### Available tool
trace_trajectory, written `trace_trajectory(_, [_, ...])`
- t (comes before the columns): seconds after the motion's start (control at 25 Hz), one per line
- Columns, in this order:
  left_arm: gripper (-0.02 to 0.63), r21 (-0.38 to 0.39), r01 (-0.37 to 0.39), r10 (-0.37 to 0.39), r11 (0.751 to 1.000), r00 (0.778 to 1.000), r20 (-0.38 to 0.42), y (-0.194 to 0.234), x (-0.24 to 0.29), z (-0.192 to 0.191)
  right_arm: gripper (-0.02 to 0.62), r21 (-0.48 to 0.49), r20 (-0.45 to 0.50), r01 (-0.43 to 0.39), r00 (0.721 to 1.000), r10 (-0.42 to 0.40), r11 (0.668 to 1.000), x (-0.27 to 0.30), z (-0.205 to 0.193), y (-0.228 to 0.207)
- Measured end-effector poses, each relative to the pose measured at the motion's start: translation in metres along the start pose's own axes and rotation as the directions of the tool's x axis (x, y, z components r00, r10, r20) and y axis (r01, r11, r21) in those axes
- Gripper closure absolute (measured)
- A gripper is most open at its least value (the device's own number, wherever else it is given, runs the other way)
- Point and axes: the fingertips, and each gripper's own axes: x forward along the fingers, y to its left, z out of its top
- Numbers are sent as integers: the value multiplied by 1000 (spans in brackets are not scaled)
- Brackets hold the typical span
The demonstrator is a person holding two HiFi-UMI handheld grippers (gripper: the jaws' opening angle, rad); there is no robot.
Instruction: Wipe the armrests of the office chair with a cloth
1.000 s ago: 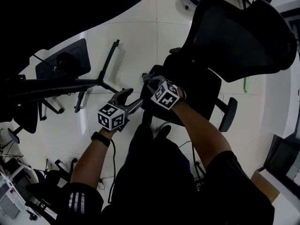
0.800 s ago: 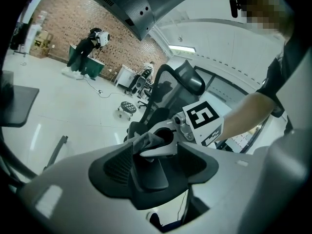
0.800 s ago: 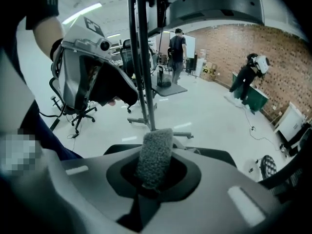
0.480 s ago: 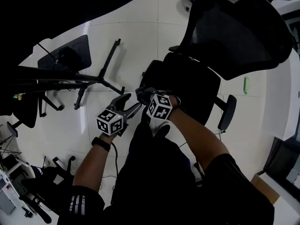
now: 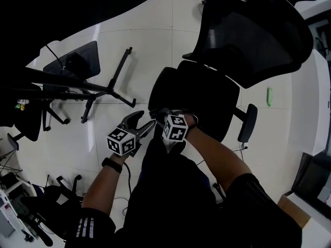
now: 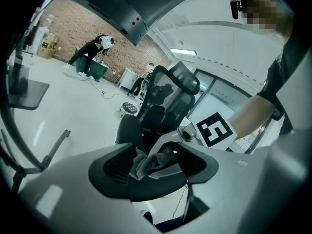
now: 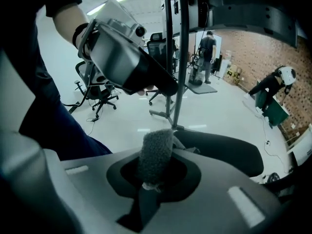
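Note:
The black office chair (image 5: 207, 92) stands ahead of me, its mesh back (image 5: 253, 35) at the upper right. One armrest (image 5: 247, 123) shows at the right, the other (image 5: 190, 56) on the far side. My right gripper (image 5: 161, 113) is shut on a grey cloth (image 7: 155, 152), held off the near edge of the seat (image 7: 224, 152) and touching neither armrest. My left gripper (image 5: 145, 119) is open just to the left, its jaws spread wide. In the left gripper view the cloth (image 6: 145, 162) and the right gripper's fingers (image 6: 168, 155) show between those jaws.
A metal stand with spread legs (image 5: 111, 84) and another chair (image 5: 72, 63) are on the white floor at the left. A small green object (image 5: 269, 95) lies on the floor at the right. More chairs and people (image 7: 207, 48) are far off.
Both grippers have drawn back toward my body, off the seat's front. The right gripper with the cloth has come closer to the left one.

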Motion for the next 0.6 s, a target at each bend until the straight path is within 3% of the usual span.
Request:
trace_trajectory(0.12, [299, 14, 10, -10, 1000, 1000, 3, -9, 1, 1, 558, 5, 8, -2, 1000, 2, 1000, -9, -6, 10])
trace_trajectory(0.32, [299, 54, 52, -54, 997, 998, 38, -39, 3, 19, 558, 163, 176, 84, 978, -113, 983, -63, 11, 1])
trace_trajectory(0.44, [299, 95, 91, -99, 991, 992, 79, -68, 7, 42, 558, 247, 268, 157, 937, -223, 956, -118, 16, -9])
trace_trajectory(0.6, [299, 161, 151, -171, 975, 978, 123, -116, 11, 72, 560, 372, 365, 260, 842, -398, 891, -212, 13, -15])
